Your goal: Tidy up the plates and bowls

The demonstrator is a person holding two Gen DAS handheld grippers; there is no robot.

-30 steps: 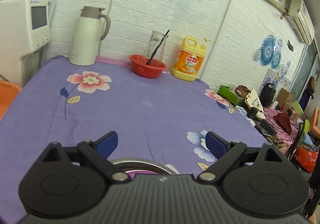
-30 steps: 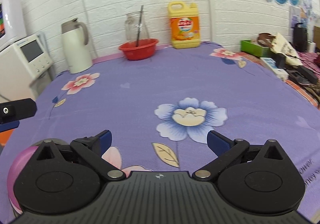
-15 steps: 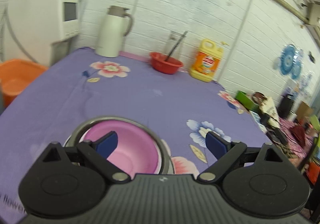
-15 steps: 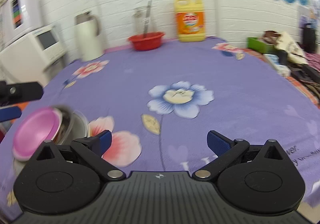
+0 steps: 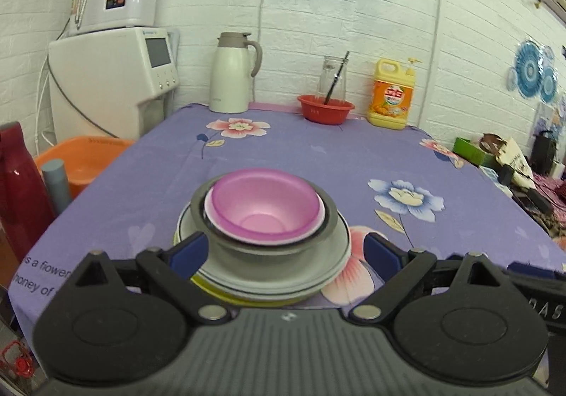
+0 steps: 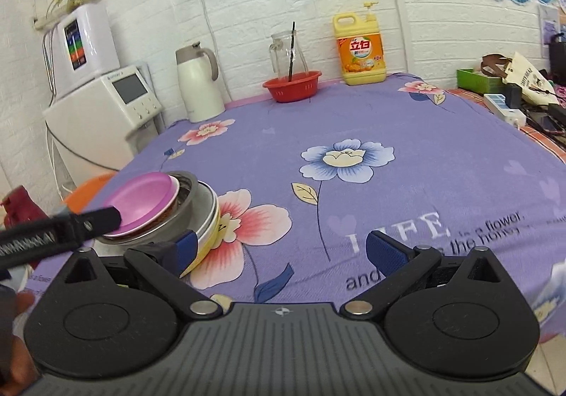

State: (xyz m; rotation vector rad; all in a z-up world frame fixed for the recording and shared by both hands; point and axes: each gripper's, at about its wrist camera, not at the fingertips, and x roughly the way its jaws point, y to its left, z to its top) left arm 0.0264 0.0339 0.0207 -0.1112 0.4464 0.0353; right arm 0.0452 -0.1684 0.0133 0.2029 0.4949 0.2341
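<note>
left tool [image 5: 286, 249] spread, bowl stack [image 5: 263, 215] between fingers | right tool [image 6: 281, 251] spread, stack left

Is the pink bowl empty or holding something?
Empty. The left wrist view looks straight into the pink bowl: bare bottom, nothing inside. It sits nested upright in the steel bowl on the plate stack.

The nested bowls [image 5: 264, 208] sat on stacked plates [image 5: 318, 272] near the table's [image 5: 318, 162] front left edge. The jug [image 5: 231, 74], basin [image 5: 325, 108] and detergent bottle [image 5: 391, 93] stood along the rear edge.
</note>
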